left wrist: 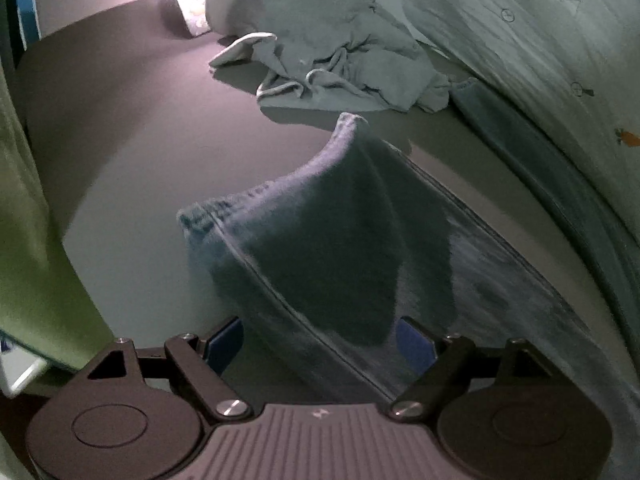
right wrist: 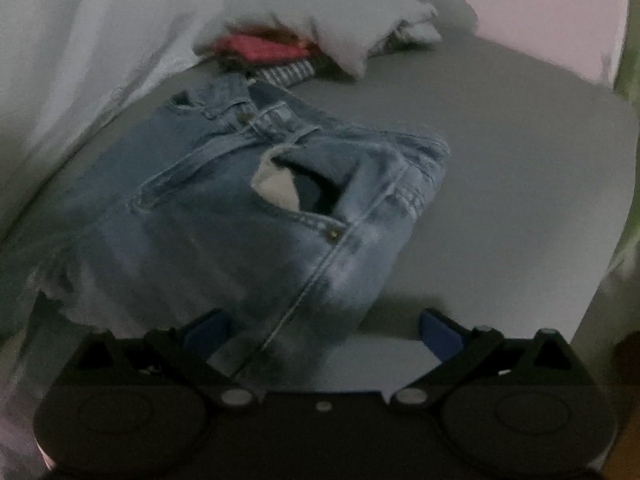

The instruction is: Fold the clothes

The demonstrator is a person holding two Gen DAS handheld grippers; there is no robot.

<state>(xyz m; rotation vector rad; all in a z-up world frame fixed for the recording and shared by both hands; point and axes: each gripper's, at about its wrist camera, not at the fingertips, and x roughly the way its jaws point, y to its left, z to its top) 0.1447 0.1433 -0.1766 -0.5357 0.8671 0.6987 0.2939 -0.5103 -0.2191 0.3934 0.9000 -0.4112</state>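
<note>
Blue jeans lie on a grey bed sheet. In the left wrist view a jeans leg end (left wrist: 312,240) drapes up over the space between the fingers of my left gripper (left wrist: 320,344); the blue pads stand wide apart and the jaws are open. In the right wrist view the jeans' waist and front pocket (right wrist: 256,184) lie flat ahead. My right gripper (right wrist: 324,332) is open, with the left pad at the denim's edge and the right pad over bare sheet.
A crumpled grey garment (left wrist: 328,60) lies further back on the sheet (left wrist: 140,140). A pale quilt (left wrist: 520,60) runs along the right. A green cloth (left wrist: 24,240) hangs at left. A white pillow (right wrist: 332,28) rests over red and striped clothes (right wrist: 260,50).
</note>
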